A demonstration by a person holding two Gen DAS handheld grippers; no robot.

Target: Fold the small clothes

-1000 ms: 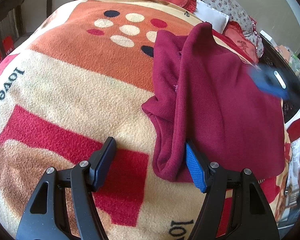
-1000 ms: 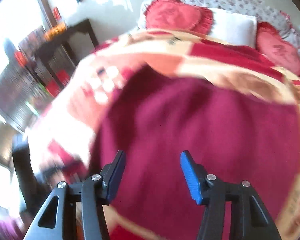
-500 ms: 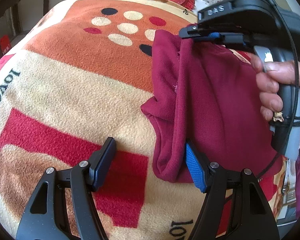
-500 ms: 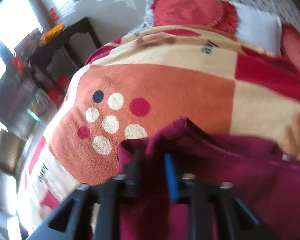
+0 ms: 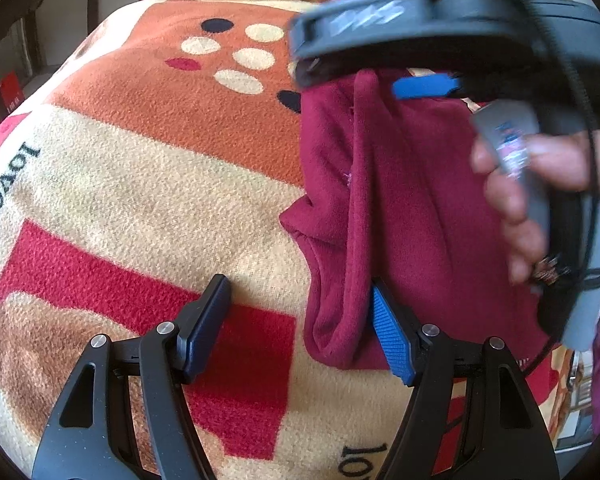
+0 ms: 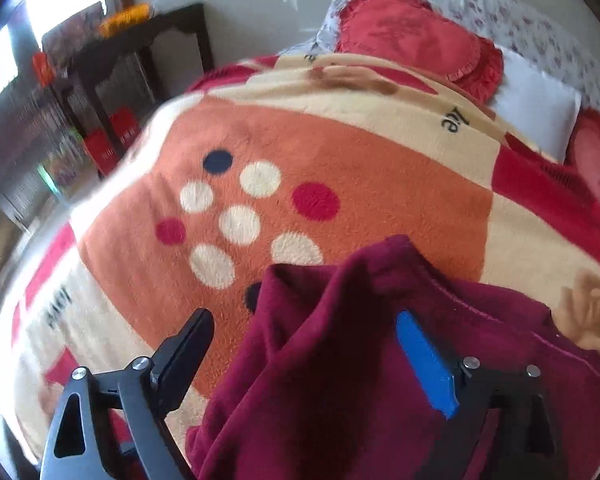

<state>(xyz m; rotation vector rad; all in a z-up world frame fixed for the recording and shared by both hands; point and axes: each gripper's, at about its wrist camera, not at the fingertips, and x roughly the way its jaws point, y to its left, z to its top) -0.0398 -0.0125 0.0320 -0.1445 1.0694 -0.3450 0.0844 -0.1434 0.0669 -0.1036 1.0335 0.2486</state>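
A maroon fleece garment (image 5: 412,216) lies partly folded on the bed, right of centre in the left wrist view. My left gripper (image 5: 300,328) stands open at its near left corner. That folded edge rests against the blue pad (image 5: 392,336), while the black pad stays apart on the blanket. A hand (image 5: 540,188) holds my right gripper (image 5: 348,82) over the far corner. In the right wrist view the right gripper (image 6: 308,356) has its jaws opening. A raised ridge of the garment (image 6: 340,360) sits loose between them.
A fleece blanket (image 5: 140,168) in orange, cream and red with dots covers the bed. Red frilled pillows (image 6: 412,40) and a white one (image 6: 536,108) lie at the head. A dark table (image 6: 140,40) with red boxes under it stands past the bed's left side.
The right gripper swept across to the garment's far corner, pinched it half a second ago, and has now spread its jaws. The left gripper has stayed put.
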